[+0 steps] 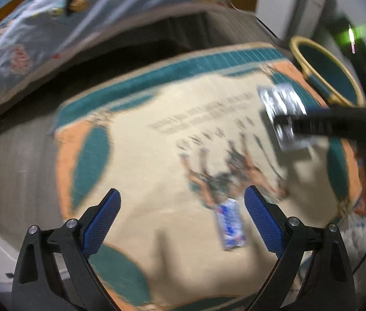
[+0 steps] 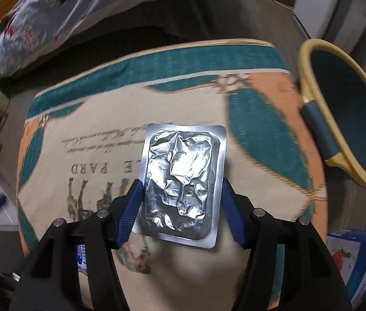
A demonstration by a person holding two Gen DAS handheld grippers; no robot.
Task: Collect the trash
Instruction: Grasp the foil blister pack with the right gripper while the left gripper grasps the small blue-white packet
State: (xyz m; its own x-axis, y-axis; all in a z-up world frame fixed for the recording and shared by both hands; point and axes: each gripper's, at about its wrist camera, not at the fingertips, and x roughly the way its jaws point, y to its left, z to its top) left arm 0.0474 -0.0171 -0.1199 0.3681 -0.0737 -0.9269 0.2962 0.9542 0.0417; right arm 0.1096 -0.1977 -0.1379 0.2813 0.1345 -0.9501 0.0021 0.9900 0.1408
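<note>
Patterned rug [image 2: 99, 134] on floor | right gripper [image 2: 181, 202] pinching foil blister pack [image 2: 183, 181] | basket [image 2: 349, 119] at 2 o'clock | left gripper [image 1: 183, 220] spread above white-blue wrapper [image 1: 229, 225]

Foil pack [image 2: 183, 184]: crinkled, shiny silver metal foil with a smooth flat rim. Right gripper [image 2: 180, 212]: matt black plastic arms, blue pads [image 2: 128, 215] with a fine ribbed texture, bright metal pins. Rug [image 2: 105, 140]: matt woven cloth, printed. Basket [image 2: 320, 140]: woven, matt, with a pale smooth rim. Wrapper [image 1: 229, 225]: glossy plastic film. Bedding [image 2: 53, 13]: soft printed cloth.
</note>
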